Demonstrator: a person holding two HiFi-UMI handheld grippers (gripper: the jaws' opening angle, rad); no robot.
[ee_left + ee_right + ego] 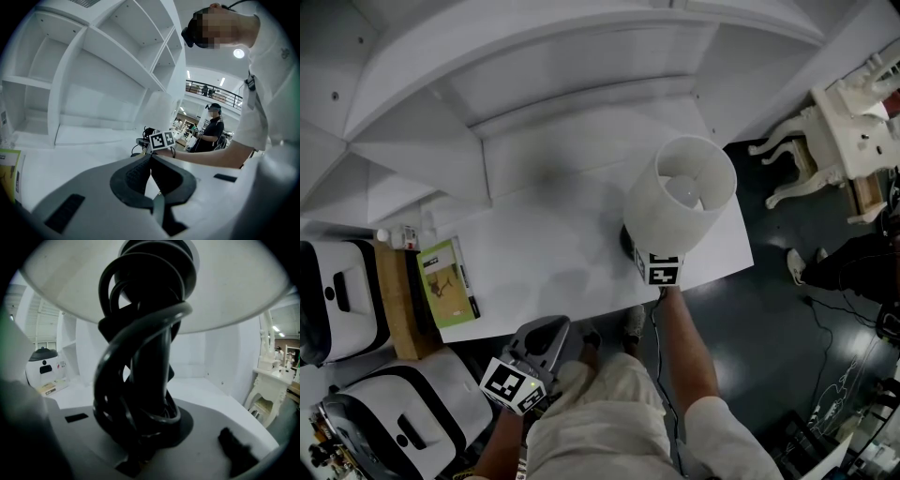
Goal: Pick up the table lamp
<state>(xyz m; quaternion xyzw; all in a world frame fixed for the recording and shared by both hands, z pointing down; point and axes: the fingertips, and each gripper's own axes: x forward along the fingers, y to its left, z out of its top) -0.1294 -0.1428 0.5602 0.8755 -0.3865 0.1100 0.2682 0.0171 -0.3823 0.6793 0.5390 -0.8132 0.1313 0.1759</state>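
Observation:
The table lamp (680, 202) stands near the right end of the white table (544, 253); its white round shade is seen from above, with the bulb inside. In the right gripper view its dark stem (150, 357), wound with black cable, rises under the shade (234, 291). My right gripper (140, 446) is shut on that cable-wrapped stem just above the base; in the head view its marker cube (664, 267) shows below the shade. My left gripper (546, 339) hovers at the table's front edge, its jaws (150, 161) shut and empty.
A green book (448, 281) lies at the table's left end beside a small bottle (398, 236). White appliances (337, 300) sit at lower left. White shelving (534, 84) backs the table. An ornate white table (834, 141) stands at right. A person (213, 129) stands far off.

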